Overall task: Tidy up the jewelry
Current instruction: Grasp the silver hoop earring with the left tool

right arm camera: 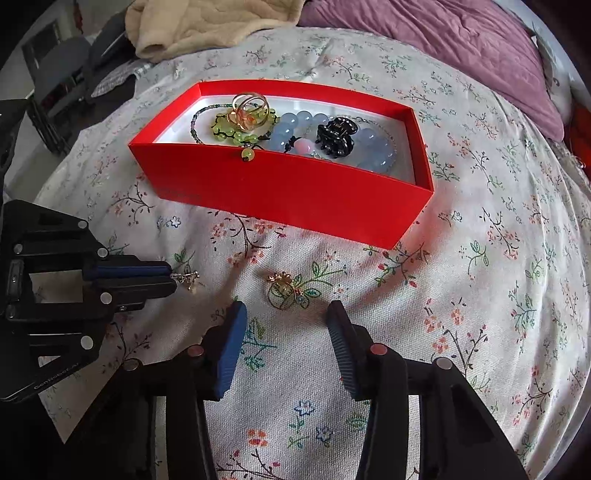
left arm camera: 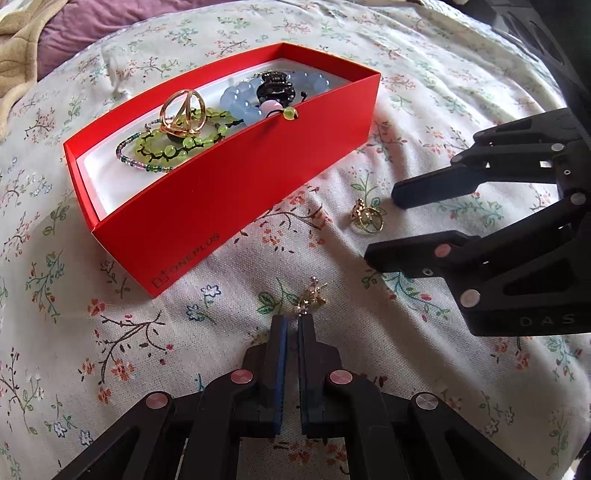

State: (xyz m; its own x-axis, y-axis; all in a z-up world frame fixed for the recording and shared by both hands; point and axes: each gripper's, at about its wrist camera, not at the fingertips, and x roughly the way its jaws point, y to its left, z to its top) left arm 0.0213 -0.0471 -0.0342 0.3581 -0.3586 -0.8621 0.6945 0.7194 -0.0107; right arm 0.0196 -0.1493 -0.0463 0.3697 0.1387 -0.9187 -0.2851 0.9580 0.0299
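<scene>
Red box [right arm camera: 295, 188] holding bracelets, ring and hair clip [right arm camera: 334, 138].
Left gripper [left arm camera: 294, 320] clamps a small earring [left arm camera: 310, 295]; right gripper [right arm camera: 286, 314] stands apart around a gold ring [right arm camera: 282, 293].

A floral bedsheet [right arm camera: 461, 332] (small sprigs throughout) meets a purple quilt [right arm camera: 424, 40] and beige blanket [right arm camera: 207, 26].
</scene>
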